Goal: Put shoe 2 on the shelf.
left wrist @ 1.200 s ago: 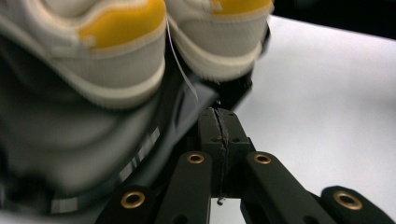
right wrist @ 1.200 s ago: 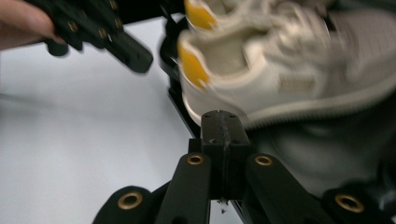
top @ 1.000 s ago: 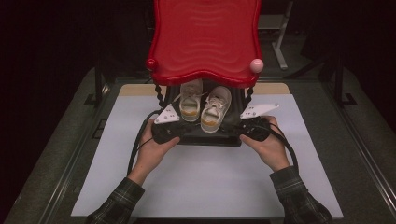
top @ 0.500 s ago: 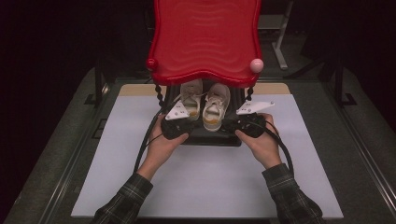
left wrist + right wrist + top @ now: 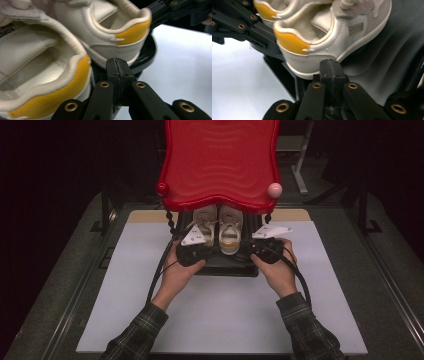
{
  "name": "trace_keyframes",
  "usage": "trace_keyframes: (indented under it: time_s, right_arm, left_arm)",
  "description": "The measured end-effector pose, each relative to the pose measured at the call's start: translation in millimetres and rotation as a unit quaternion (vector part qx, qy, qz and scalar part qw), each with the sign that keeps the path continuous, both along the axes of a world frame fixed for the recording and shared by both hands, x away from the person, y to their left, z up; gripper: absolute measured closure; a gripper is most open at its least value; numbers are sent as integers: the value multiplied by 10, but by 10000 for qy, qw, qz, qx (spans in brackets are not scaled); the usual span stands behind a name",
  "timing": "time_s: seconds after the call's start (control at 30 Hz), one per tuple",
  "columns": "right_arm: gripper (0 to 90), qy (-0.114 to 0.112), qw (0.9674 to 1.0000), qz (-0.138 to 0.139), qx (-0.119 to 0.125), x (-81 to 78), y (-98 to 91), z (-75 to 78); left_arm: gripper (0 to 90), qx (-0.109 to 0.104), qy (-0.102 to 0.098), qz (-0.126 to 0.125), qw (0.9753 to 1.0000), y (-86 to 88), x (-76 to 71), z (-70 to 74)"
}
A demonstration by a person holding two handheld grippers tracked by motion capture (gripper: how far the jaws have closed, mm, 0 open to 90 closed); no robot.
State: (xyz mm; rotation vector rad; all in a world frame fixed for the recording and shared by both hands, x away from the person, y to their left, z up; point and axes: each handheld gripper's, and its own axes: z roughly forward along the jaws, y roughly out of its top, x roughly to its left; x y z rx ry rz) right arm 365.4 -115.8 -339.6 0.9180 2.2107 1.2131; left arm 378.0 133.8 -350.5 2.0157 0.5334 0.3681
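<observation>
I hold both grippers, left point(image 5: 196, 251) and right point(image 5: 264, 246), fingers pressed together and empty, at the heels of two shoes point(image 5: 221, 226) on a black shelf point(image 5: 225, 268) under the red top point(image 5: 220, 162). I should open wide before gripping a heel.

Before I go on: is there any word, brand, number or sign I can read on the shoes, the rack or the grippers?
Nothing reads whole.
Left shoe, inner tongue label: dark print cut off at the frame edge, too blurred to read.
Right shoe, small metal side tag: no lettering legible.
Red shelf, dark lower tray, left gripper, right gripper: no markings seen.
</observation>
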Motion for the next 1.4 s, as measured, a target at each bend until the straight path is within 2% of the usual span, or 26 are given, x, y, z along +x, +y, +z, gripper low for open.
trace_keyframes:
  time_s: [0.1,0.23,0.4,0.57,0.63,0.9,1.07,1.1,1.3,1.4]
  right_arm:
    - [900,5,9999,132,100,-80,-22,15]
    - [899,20,9992,379,126,-148,53,21]
    - [900,9,9994,317,141,-91,69,30]
    - [900,65,9997,196,156,-31,58,6]
    - [900,98,9996,172,185,-15,51,-13]
    - [899,120,9993,263,244,-92,-9,-11]
    - [894,166,9986,373,344,-228,-99,-3]
    - [885,198,9985,397,333,-246,-119,-10]
    - [737,332,9976,480,378,-422,-265,-99]
    - [625,338,9975,498,362,-515,-346,-146]
  left_arm:
    - [898,-90,-23,-154,9998,-20,-81,28]
    - [898,-47,-78,-185,9998,-85,-91,29]
    - [898,-125,-35,-108,9999,-91,-18,24]
    - [898,-16,32,-86,10000,-133,45,-1]
    - [898,-52,63,-99,9999,-138,55,-17]
    - [867,-35,54,-107,9999,-61,-56,38]
    - [790,34,255,-146,9996,63,-203,42]
    - [775,118,274,-171,9994,109,-231,49]
    - [602,283,444,-61,9986,340,-415,2]
    - [519,411,498,-3,9979,466,-504,-33]
